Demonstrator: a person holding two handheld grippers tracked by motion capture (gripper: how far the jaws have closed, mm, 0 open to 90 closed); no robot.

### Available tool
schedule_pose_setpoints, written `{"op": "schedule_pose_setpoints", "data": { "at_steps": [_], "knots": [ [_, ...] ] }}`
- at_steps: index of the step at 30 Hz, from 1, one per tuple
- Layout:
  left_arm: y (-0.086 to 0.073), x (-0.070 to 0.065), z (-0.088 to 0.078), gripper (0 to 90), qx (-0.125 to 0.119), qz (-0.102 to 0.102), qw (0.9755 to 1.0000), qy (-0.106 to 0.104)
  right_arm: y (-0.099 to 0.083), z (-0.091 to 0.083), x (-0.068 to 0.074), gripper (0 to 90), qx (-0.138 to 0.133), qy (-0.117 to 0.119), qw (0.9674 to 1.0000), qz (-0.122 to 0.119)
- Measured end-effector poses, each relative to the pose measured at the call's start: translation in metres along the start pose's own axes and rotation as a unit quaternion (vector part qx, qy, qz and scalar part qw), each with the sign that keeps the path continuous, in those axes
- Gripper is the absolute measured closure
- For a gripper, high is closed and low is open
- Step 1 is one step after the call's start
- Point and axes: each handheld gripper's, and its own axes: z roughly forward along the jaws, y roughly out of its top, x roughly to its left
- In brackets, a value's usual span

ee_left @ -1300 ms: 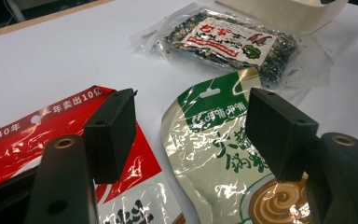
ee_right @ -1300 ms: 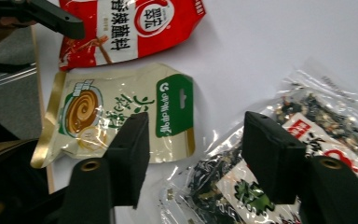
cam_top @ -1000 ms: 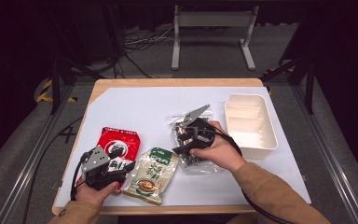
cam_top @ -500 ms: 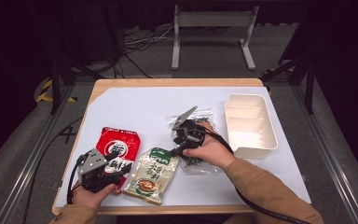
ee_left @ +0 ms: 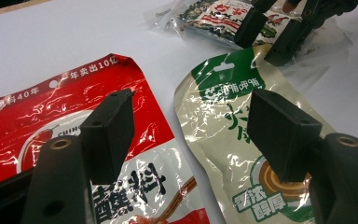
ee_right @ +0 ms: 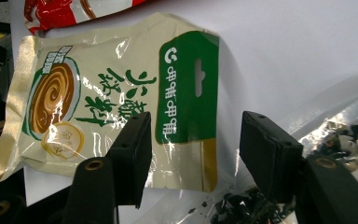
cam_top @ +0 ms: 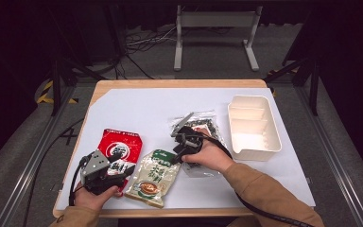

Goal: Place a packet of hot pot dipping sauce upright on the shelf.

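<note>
Right tool [cam_top: 177, 150]: jaws apart, nothing between them, just been closing a little; poised low over the top edge of the green-and-cream pouch [ee_right: 116, 107], green header strip lying in the gap ahead of the pads. Not yet gripping.

Just behind and under that tool: clear seaweed packet [cam_top: 203, 130], its loose film overlapping the pouch's corner. Risk one: pinching both films together, dragging the packet along when lifting the pouch. Cause: overlap right at the grasp point, glossy clear plastic hard to separate.

Risk two: pads sliding off. Pouch flat on the bench [cam_top: 142, 109], little edge raised to get a jaw beneath; likely to skid forward instead of being picked up.

Left tool [cam_top: 108, 171]: jaws apart, empty, hovering over the seam between the red pouch [ee_left: 51, 121] and the green-and-cream one, one jaw above each. Risk three: both tools working the same pouch from opposite ends, tugging or creasing it; or the left catching the red pouch by mistake, the two lying side by side.

Farther right of the right tool: white divided tray [cam_top: 253, 125], empty, well apart. Risk four: a slack pinch on the header letting the pouch swing and drop short of the tray.
</note>
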Motion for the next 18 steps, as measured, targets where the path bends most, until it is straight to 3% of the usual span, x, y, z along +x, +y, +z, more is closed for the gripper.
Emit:
{"op": "schedule_pose_setpoints", "data": {
  "at_steps": [9,18],
  "knots": [
    [0.000,-0.001,0.001,32.1,0.001,0.002,1.0000,-0.003,0.002,0.011,0.000,43.9,0.009,0.022,0.9997,0.002],
    [0.000,-0.001,0.001,31.8,0.003,0.001,1.0000,-0.001,0.005,0.006,0.007,52.7,0.010,0.039,0.9992,-0.004]
  ]
}}
